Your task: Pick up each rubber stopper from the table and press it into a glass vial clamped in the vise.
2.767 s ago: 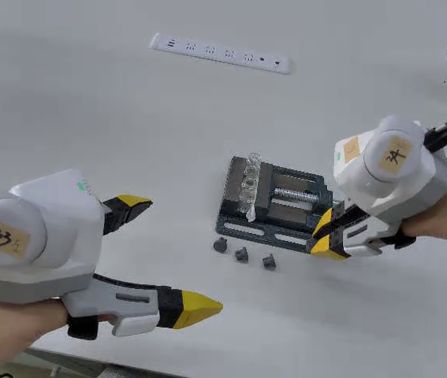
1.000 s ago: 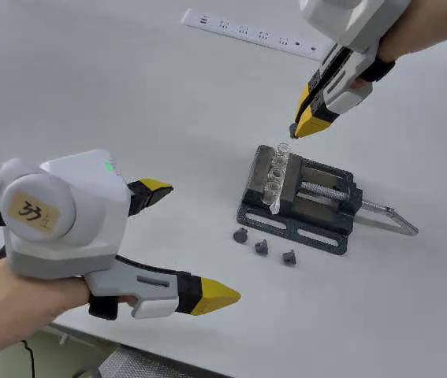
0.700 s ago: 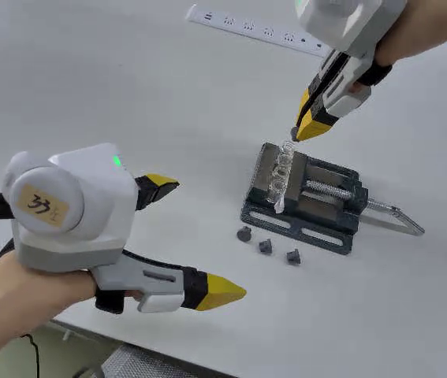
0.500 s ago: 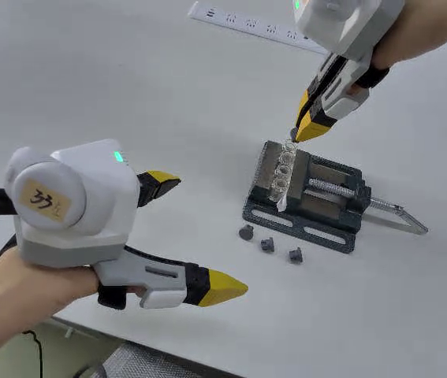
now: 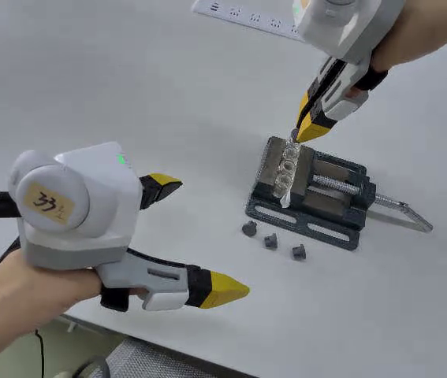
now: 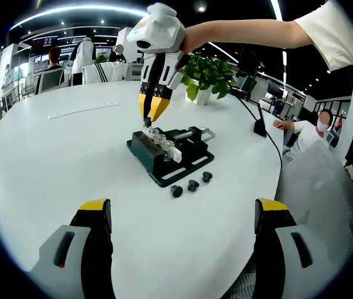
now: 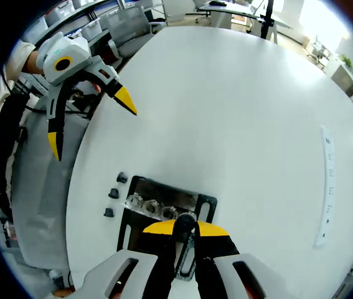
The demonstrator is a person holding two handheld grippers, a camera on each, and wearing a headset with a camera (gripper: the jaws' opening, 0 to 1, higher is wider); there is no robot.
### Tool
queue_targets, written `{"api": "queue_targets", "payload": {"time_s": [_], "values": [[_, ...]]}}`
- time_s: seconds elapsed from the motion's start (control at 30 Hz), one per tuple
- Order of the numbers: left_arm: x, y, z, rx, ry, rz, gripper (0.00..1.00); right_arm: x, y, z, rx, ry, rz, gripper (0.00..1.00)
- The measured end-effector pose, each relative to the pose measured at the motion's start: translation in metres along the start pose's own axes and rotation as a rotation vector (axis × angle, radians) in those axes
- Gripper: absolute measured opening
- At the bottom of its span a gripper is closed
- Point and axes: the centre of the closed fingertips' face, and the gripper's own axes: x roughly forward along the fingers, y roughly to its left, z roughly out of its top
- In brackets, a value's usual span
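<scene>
In the dark metal vise, a row of clear glass vials stands clamped, and right over its far-end vial the right hand-held gripper pinches a small dark rubber stopper between nearly closed yellow tips. Three more dark stoppers lie on the white tabletop just beside the vise; the left hand-held gripper hovers well apart, jaws wide, empty.

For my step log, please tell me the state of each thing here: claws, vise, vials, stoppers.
vise: closed on the vials.
vials: upright; three mouths unplugged.
right claw: shut on held stopper, over the row's far end.
held stopper: at the far mouth; seated or not, cannot tell.
left claw: open, empty.
loose stoppers: three, lying on the table by the vise.
</scene>
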Motion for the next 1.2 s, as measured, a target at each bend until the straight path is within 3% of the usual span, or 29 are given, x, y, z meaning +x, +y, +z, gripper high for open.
{"api": "queue_targets", "payload": {"time_s": [0.4,0.67,0.93,0.97,1.0,1.03,1.2], "values": [[0.0029,-0.0006,0.0002,-0.01,0.0,-0.003,0.95,-0.0008,0.003,0.001,-0.005,-0.003,0.001,0.06],[0.0023,0.0004,0.0009,-0.01,-0.001,-0.001,0.95,-0.002,0.0061,-0.0001,-0.001,-0.037,-0.003,0.05],[0.0027,-0.0003,0.0003,-0.011,-0.001,-0.003,0.95,-0.0008,0.0032,0.0012,-0.117,-0.04,0.011,0.05],[0.0028,-0.0005,0.0,-0.01,0.0,-0.003,0.95,-0.001,0.0027,0.0002,-0.11,-0.042,0.011,0.05],[0.0031,-0.0011,-0.0006,-0.012,0.002,-0.004,0.95,-0.0006,0.0026,0.0008,-0.028,-0.053,0.012,0.05],[0.0032,-0.0013,-0.0007,-0.012,0.002,-0.004,0.95,-0.0005,0.0012,0.0014,-0.057,-0.055,0.011,0.05],[0.0041,-0.0034,-0.0018,-0.013,0.002,-0.008,0.95,0.0003,-0.0011,-0.0005,-0.02,-0.084,-0.013,0.04]]}}
